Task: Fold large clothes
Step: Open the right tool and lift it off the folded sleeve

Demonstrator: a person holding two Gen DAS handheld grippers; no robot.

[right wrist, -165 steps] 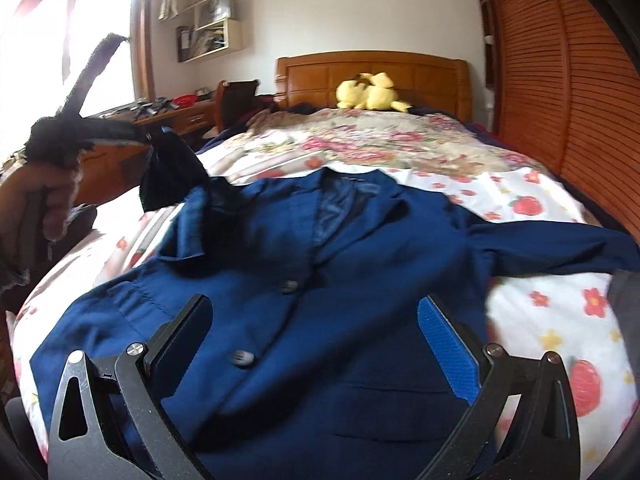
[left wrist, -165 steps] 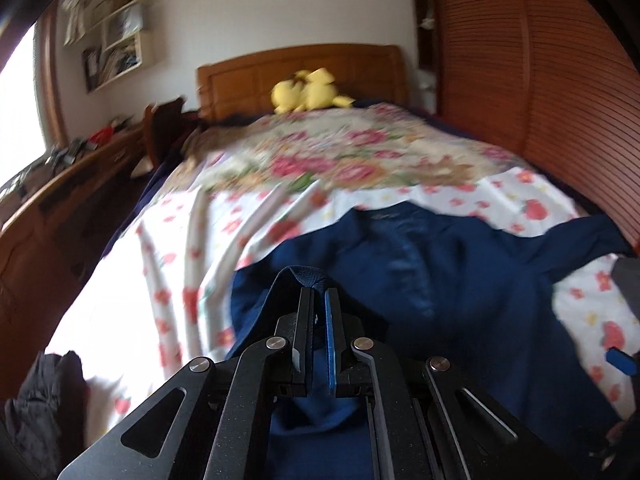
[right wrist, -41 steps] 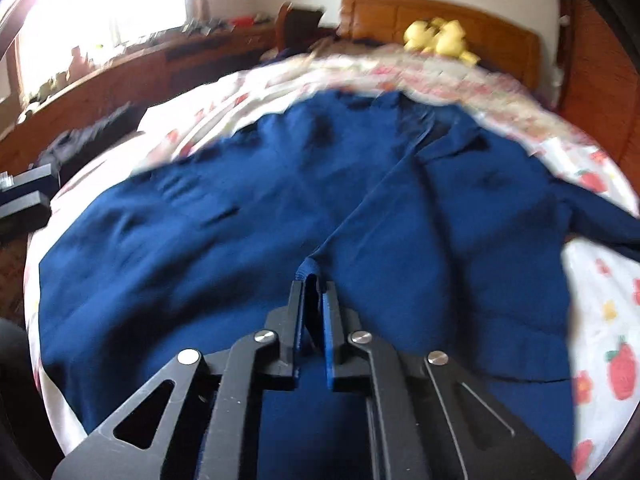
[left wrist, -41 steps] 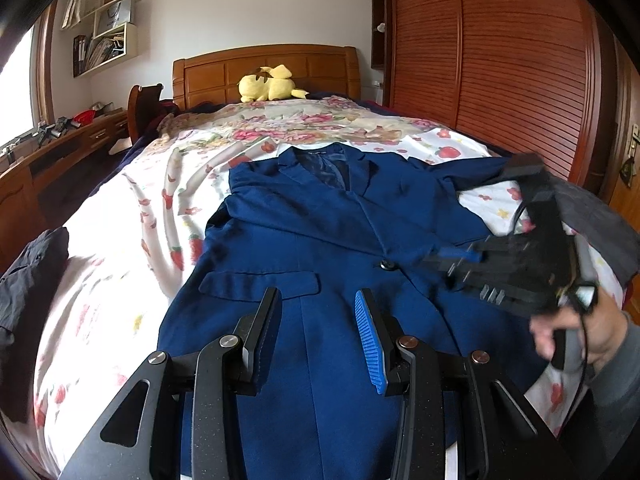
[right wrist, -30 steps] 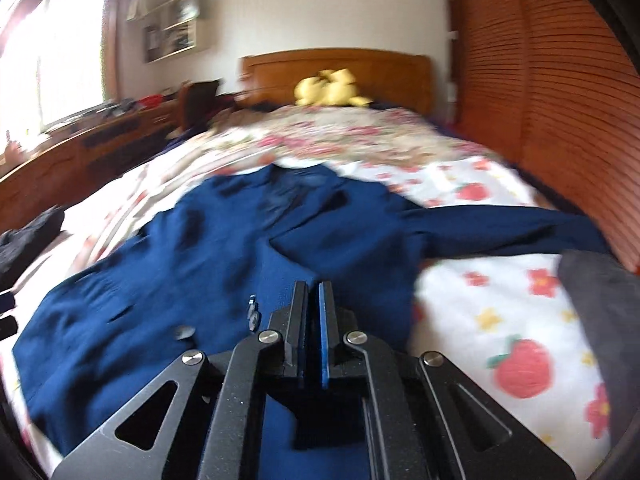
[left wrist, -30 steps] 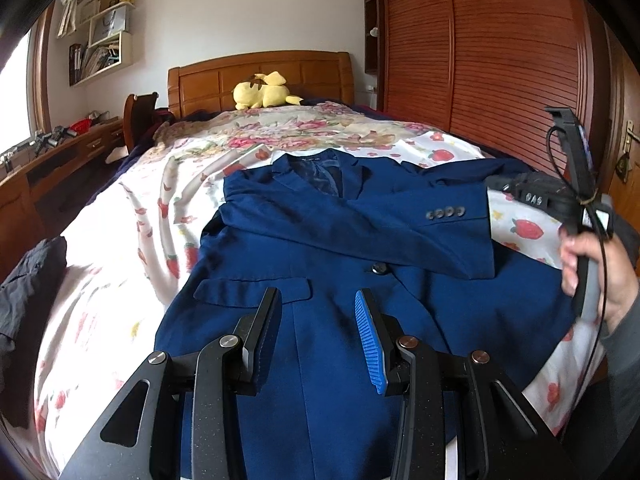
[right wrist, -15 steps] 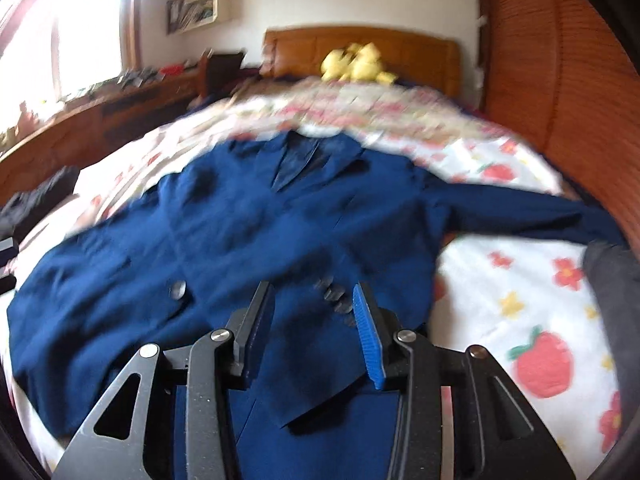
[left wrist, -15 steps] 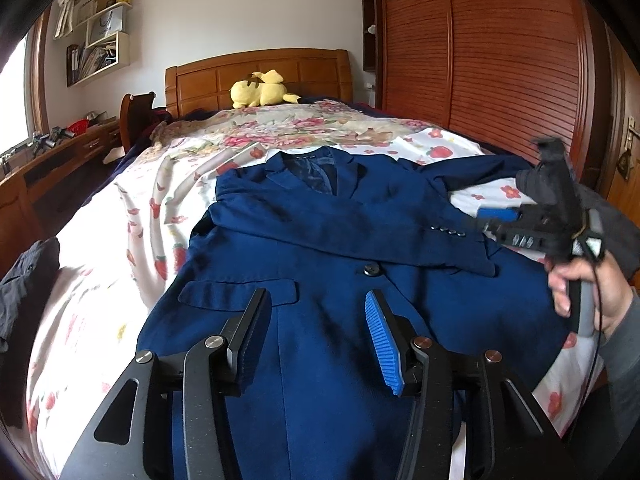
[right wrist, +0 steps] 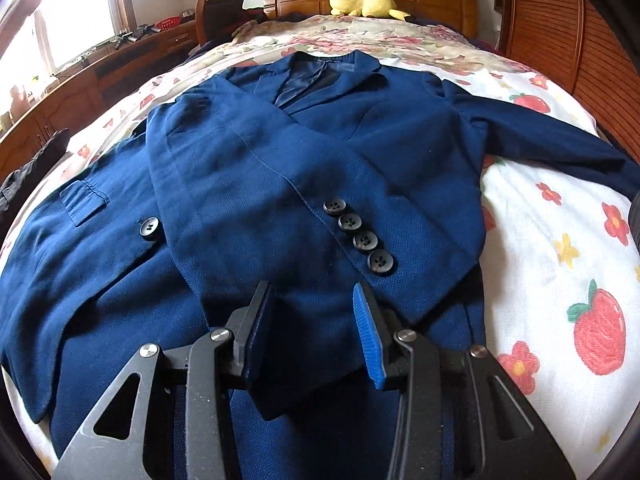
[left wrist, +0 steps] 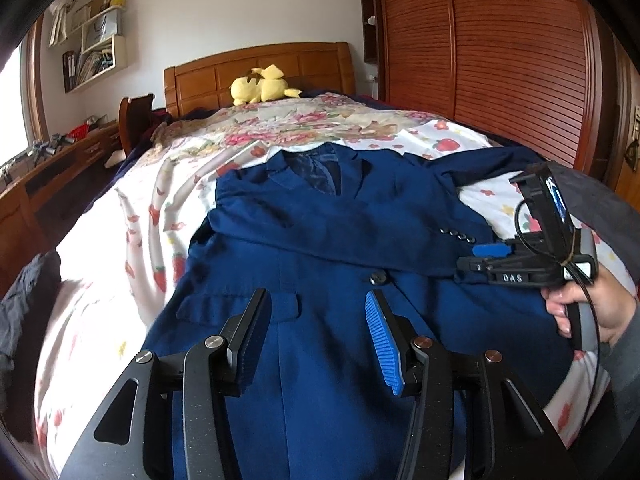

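A navy blue blazer (left wrist: 328,240) lies face up on the flowered bedsheet (left wrist: 132,216). One sleeve (right wrist: 256,184) is folded diagonally across its chest, its cuff with several black buttons (right wrist: 360,232) near my right gripper. The other sleeve (right wrist: 552,144) stretches out to the right. My left gripper (left wrist: 316,332) is open and empty above the blazer's lower front, near a pocket flap (left wrist: 240,304). My right gripper (right wrist: 312,320) is open and empty just above the folded cuff; it also shows in the left wrist view (left wrist: 480,258), held by a hand.
A yellow plush toy (left wrist: 260,88) sits by the wooden headboard (left wrist: 256,68). A wooden slatted wardrobe (left wrist: 500,60) runs along the right. A wooden desk (right wrist: 80,80) stands left. Dark clothing (left wrist: 20,312) lies at the bed's left edge, a grey item (left wrist: 600,200) at its right.
The right gripper carried the sleeve across the blazer's chest, opened and let it go; it now hovers over the cuff. The left gripper stayed open and opened slightly wider.
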